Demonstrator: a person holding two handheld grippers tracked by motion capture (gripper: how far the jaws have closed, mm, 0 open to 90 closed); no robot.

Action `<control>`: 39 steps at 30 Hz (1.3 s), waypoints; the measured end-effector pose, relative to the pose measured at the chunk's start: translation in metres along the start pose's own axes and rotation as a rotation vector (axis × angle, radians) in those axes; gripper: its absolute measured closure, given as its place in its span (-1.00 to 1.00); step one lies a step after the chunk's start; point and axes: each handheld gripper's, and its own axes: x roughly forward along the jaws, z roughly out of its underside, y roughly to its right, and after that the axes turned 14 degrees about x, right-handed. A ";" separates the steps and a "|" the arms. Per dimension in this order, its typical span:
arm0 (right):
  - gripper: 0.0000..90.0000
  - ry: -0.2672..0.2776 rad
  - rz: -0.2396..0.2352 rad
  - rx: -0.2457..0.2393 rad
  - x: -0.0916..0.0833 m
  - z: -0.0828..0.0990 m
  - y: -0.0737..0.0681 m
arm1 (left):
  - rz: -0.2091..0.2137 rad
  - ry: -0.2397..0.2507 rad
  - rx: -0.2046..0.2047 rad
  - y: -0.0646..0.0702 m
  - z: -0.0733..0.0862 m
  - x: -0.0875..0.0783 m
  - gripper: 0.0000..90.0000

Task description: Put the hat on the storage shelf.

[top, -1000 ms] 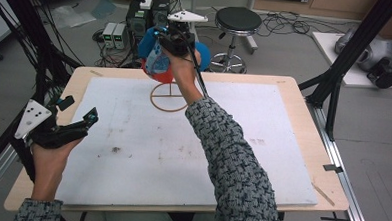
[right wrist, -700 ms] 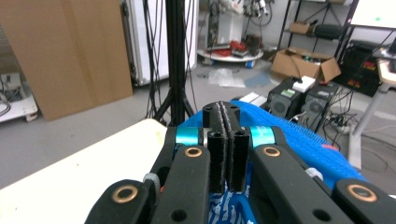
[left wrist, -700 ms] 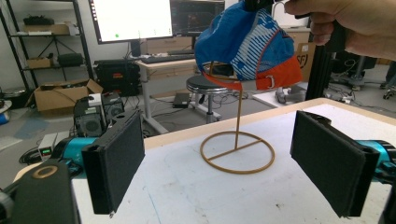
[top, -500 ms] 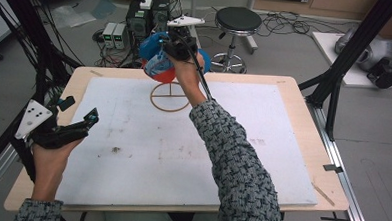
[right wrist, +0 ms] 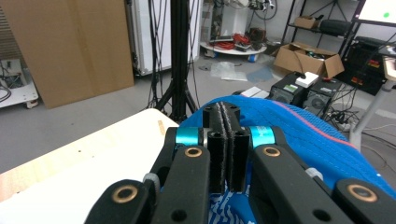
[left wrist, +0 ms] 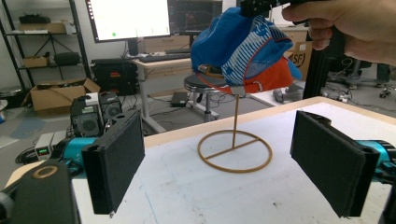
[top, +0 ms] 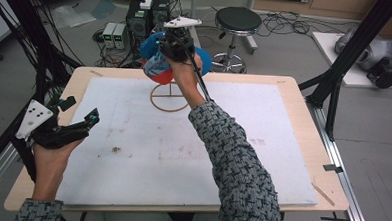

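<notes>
A blue, white and orange cap hangs over the top of a thin wooden stand with a ring base, at the far middle of the table. My right gripper is above it, shut on the cap's blue crown, with its jaws pressed together. The left gripper view shows the cap tilted on the stand's post, with the right gripper and hand at its top. My left gripper hovers over the table's left side, open and holding nothing.
A white mat covers most of the wooden table. Black frame posts rise at both sides. Beyond the far edge stand a round stool and computer boxes on the floor.
The right gripper and the cap have sunk very slightly over the stand. The left gripper has stayed where it was.
</notes>
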 end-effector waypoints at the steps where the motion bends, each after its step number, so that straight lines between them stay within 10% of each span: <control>1: 0.99 -0.006 -0.002 -0.002 0.000 0.000 -0.003 | 0.000 0.001 0.000 0.000 0.000 0.000 -0.60; 17: 0.99 -0.059 0.006 -0.020 -0.016 0.003 -0.005 | 0.003 0.000 0.001 0.001 -0.001 0.000 -0.60; 39: 0.69 0.020 0.036 -0.081 -0.007 0.010 -0.005 | 0.009 -0.001 0.004 0.002 -0.001 0.001 -0.60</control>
